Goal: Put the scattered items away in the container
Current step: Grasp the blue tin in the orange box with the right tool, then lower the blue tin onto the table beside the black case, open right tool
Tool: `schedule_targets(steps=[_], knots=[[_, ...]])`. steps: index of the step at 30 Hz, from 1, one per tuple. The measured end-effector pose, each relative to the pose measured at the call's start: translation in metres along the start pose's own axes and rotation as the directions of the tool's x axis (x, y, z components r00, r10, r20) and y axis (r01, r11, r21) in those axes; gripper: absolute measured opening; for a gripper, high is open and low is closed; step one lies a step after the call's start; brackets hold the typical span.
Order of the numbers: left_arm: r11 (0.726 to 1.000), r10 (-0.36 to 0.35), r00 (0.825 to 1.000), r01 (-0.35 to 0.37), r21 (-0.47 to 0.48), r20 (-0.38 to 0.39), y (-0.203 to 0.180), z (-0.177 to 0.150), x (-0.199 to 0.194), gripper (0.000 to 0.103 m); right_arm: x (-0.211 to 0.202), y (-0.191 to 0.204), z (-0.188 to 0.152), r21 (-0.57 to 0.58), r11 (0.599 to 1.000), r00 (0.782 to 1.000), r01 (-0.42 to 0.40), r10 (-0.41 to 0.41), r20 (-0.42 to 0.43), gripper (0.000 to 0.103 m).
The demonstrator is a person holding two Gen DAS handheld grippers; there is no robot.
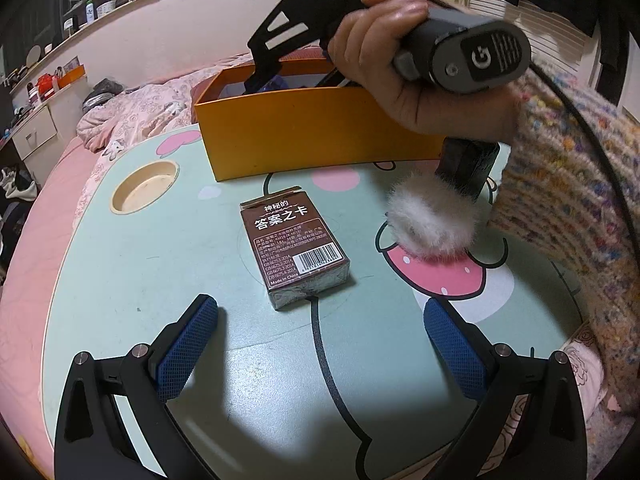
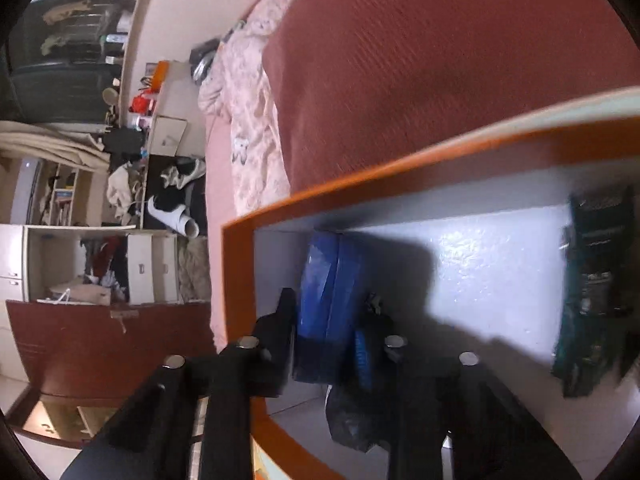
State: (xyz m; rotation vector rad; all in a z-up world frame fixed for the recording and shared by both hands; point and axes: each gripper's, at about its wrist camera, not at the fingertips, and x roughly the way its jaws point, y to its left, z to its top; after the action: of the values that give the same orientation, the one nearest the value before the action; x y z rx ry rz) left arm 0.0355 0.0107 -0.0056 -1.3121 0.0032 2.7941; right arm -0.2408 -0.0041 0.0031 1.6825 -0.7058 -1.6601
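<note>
Cartoon-print table (image 1: 160, 264) holds card box (image 1: 298, 252) ahead of spread left gripper (image 1: 320, 344); right gripper (image 2: 326, 320) inside orange box (image 1: 320, 136) pinches blue object (image 2: 324, 280).

Right gripper (image 1: 256, 84) fingertips hidden behind the orange box (image 1: 312, 136) wall. Dark packet (image 2: 592, 288) inside: blurred, label unreadable. Black block (image 1: 468, 168) partly covered by white fluff (image 1: 432, 224).

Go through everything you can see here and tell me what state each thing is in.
Left tongs: open, empty.
Right tongs: shut, tips down inside the orange box.
Orange box: upright, no lid on.
Card box: lying flat on the table, top flap ajar.
White fluffy ball: on the table, outside the box.
Dark green packet: inside the box.
</note>
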Motion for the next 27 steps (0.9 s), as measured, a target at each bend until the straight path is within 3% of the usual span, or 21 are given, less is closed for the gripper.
schedule_targets(steps=[5, 12, 16, 19, 23, 27], knots=[[1.0, 0.001, 1.0, -0.001, 0.0, 0.001, 0.0, 0.0, 0.0, 0.103, -0.015, -0.003, -0.006, 0.001, 1.0, 1.0, -0.023, 0.023, 0.014, 0.021], [1.0, 0.001, 1.0, -0.001, 0.0, 0.001, 0.0, 0.0, 0.0, 0.103, -0.07, 0.025, -0.028, -0.131, 0.991, 0.987, -0.025, 0.045, 0.156, 0.02], [1.0, 0.002, 1.0, -0.002, -0.001, 0.001, 0.0, 0.0, 0.001, 0.103, -0.104, 0.034, -0.067, -0.224, 0.974, 0.979, -0.019, 0.064, 0.193, 0.02], [1.0, 0.003, 1.0, -0.003, -0.002, 0.001, 0.0, 0.0, 0.001, 0.103, -0.117, 0.031, -0.105, -0.308, 0.951, 0.978, 0.03, 0.036, 0.204, 0.021], [1.0, 0.003, 1.0, -0.003, -0.002, 0.001, 0.0, 0.0, 0.001, 0.103, -0.119, 0.008, -0.151, -0.337, 0.935, 0.976, 0.114, -0.042, 0.215, 0.021], [1.0, 0.003, 1.0, -0.003, -0.002, 0.001, 0.0, 0.001, 0.001, 0.103, -0.143, -0.016, -0.191, -0.366, 0.922, 0.962, 0.125, -0.023, 0.272, 0.02]])
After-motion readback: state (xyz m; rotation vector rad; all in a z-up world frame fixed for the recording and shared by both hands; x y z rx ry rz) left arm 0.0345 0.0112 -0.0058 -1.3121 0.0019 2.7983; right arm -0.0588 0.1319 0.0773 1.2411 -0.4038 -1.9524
